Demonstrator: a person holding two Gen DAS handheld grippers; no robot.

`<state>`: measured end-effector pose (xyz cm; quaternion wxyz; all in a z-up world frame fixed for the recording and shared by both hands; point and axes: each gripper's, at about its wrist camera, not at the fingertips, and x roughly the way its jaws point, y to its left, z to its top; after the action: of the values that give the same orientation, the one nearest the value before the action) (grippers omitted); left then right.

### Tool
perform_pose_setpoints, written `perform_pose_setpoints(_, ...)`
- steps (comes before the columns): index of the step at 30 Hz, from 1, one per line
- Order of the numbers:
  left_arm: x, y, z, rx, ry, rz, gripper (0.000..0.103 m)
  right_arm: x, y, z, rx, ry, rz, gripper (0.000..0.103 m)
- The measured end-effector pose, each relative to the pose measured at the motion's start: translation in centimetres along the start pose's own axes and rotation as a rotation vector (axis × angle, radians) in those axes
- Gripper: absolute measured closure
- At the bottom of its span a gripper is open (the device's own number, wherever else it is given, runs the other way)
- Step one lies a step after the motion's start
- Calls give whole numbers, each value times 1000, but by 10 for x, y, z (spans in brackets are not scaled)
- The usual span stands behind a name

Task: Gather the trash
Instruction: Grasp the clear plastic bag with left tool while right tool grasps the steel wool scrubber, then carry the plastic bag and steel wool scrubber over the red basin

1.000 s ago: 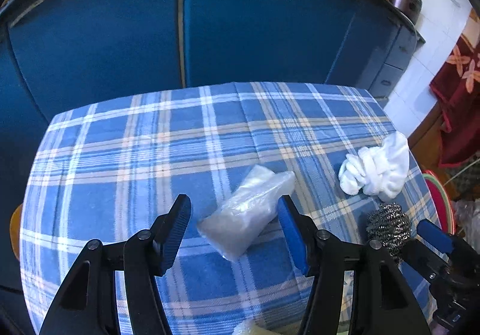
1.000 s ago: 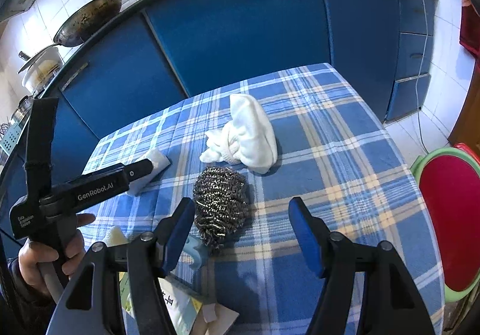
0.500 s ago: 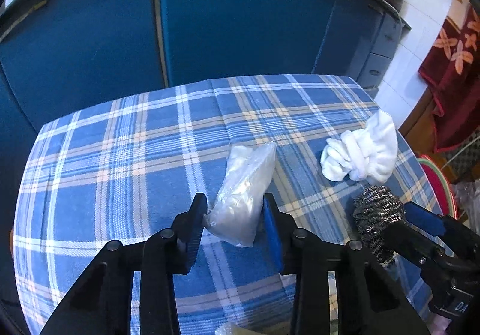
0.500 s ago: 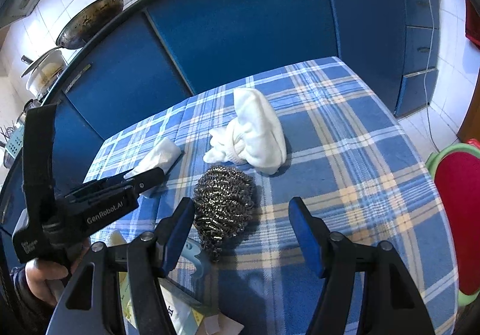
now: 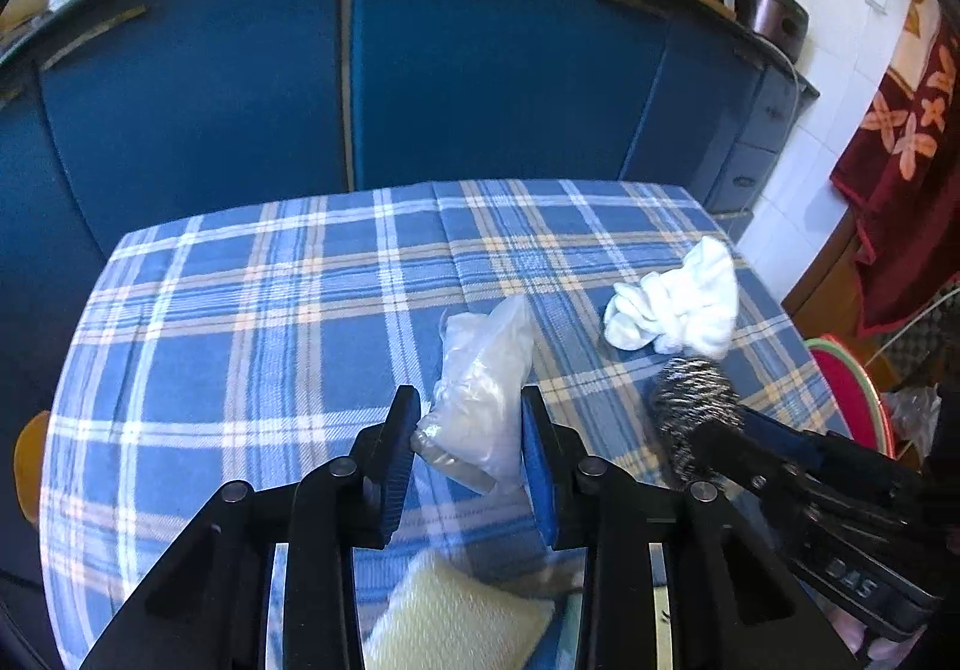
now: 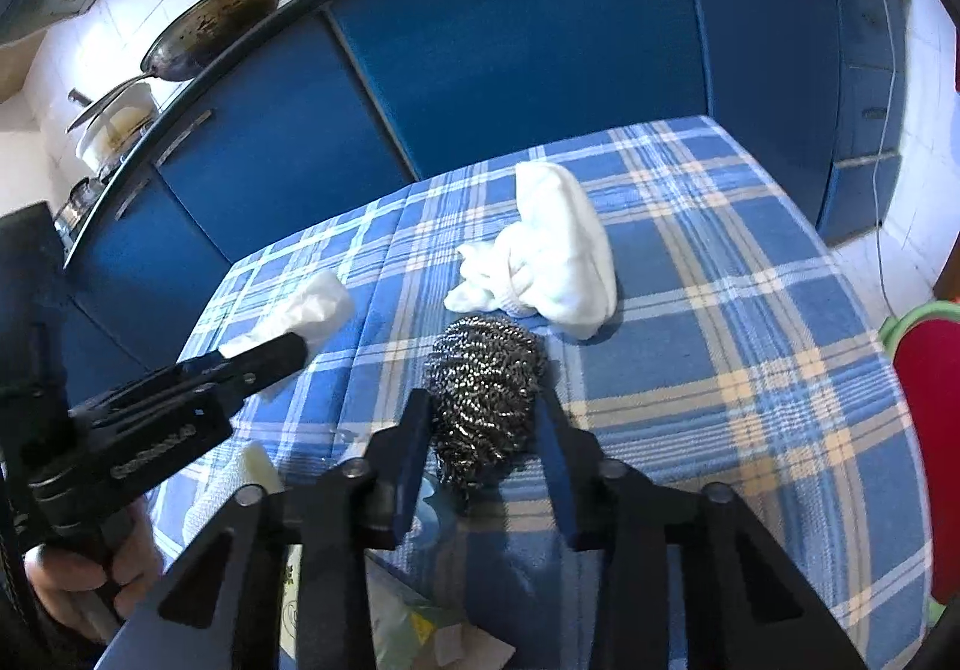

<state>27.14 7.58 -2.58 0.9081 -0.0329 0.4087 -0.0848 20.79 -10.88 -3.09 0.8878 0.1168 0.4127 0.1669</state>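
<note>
Two pickups underway, none finished. Left tool (image 5: 469,439) jaws closing on the crumpled plastic bag (image 5: 483,370), pads touching it, at 6 o'clock of the worktop (image 5: 240,322). Right tool (image 6: 485,433) jaws closing on the steel scourer (image 6: 485,376). White cloth wad (image 6: 549,256) at 12 o'clock of the scourer remains uncollected; no bin visible.

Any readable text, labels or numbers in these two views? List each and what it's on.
"DAS": on the body of the right gripper, seen from the left wrist view; its jaws are closing on the steel scourer.
White lettering on the body of the left gripper, whose jaws are closing on the plastic bag: too blurred to read.
Print on the packaging at the bottom edge: too small to read.
</note>
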Motion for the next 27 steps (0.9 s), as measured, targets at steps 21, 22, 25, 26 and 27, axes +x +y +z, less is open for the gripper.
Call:
perform_pose_setpoints(21, -77, -32, -25, -22, -109, -6, 69, -71, 4, -14, -15, -78, 18, 75)
perform_pose_setpoints(22, -80, -34, -26, -23, -113, -8, 69, -75, 3, -15, -15, -82, 18, 75)
perform_pose_setpoints(25, -89, -42, -29, -23, -122, -8, 69, -87, 1, -19, -12, -95, 18, 75)
perform_pose_setpoints(26, -92, -45, -31, -20, -124, -6, 69, -90, 1, -20, -11, -98, 17, 75)
perform_pose_setpoints(27, -94, -47, -32, -17, -126, -3, 69, -96, -1, -21, -10, -105, 16, 75)
